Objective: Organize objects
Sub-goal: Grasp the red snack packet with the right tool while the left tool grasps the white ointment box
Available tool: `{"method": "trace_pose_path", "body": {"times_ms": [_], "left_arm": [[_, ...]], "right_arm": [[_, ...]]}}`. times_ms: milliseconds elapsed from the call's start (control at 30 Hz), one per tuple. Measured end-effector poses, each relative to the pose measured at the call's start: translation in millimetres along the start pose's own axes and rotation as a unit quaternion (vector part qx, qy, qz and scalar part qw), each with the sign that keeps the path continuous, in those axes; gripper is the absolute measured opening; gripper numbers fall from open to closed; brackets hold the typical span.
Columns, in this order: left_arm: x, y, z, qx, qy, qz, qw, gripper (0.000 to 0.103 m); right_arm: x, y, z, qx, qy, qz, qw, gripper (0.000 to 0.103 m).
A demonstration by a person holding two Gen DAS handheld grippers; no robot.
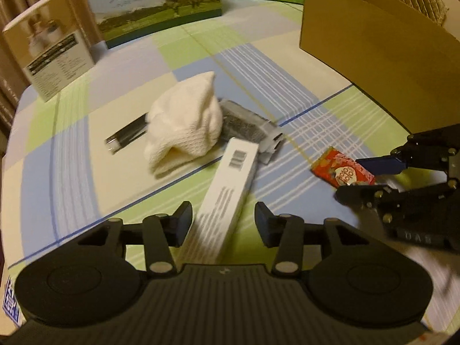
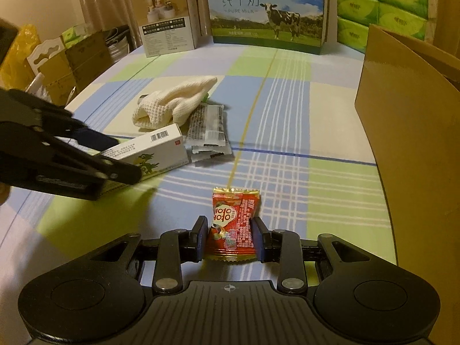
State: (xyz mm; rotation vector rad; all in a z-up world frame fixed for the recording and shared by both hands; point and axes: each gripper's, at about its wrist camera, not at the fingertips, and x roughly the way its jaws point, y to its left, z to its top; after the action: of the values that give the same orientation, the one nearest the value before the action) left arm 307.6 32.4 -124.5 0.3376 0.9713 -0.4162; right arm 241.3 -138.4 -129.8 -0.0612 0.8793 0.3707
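while the right claw (image 2: 230, 238) brackets the red snack packet (image 2: 233, 224), the left claw (image 1: 223, 222) straddles the white box (image 1: 224, 198)

Your right gripper (image 2: 230, 237) sits low over the table, its jaws closed snugly against both sides of what lies between them. Your left gripper (image 1: 223, 218) hovers alongside, jaws spread wide, gripping nothing.

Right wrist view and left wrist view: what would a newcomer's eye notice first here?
First, the small red foil snack packet, lying on the checked blue-green tablecloth between the fingers of the right gripper. Next, the long white cardboard box, which lies between the wide-open fingers of the left gripper. Behind it sits a crumpled cream knitted cloth, and a large brown cardboard carton stands on the right.
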Motion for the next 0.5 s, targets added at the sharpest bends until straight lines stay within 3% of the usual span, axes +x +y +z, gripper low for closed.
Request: {"method": "trace_pose_path", "body": {"times_ms": [133, 267, 433, 467, 500], "left_arm": [[14, -8, 2, 0.012, 0.013, 0.009, 0.9998, 0.041], [13, -13, -1, 0.001, 0.017, -0.001, 0.9999, 0.022], [6, -17, -11, -0.039, 0.020, 0.005, 0.9990, 0.021], [4, -18, -13, -0.051, 0.019, 0.006, 0.9985, 0.021], [2, -19, -16, -0.063, 0.020, 0.007, 0.9978, 0.021]], "right_arm": [[3, 2, -2, -0.023, -0.004, -0.012, 1.000, 0.032], [6, 4, -3, -0.033, -0.009, -0.018, 0.999, 0.037], [9, 7, -2, -0.034, -0.009, -0.028, 0.999, 0.035], [8, 8, -2, -0.035, -0.009, -0.030, 0.999, 0.028], [8, 8, -1, -0.036, -0.008, -0.031, 0.999, 0.028]]}}
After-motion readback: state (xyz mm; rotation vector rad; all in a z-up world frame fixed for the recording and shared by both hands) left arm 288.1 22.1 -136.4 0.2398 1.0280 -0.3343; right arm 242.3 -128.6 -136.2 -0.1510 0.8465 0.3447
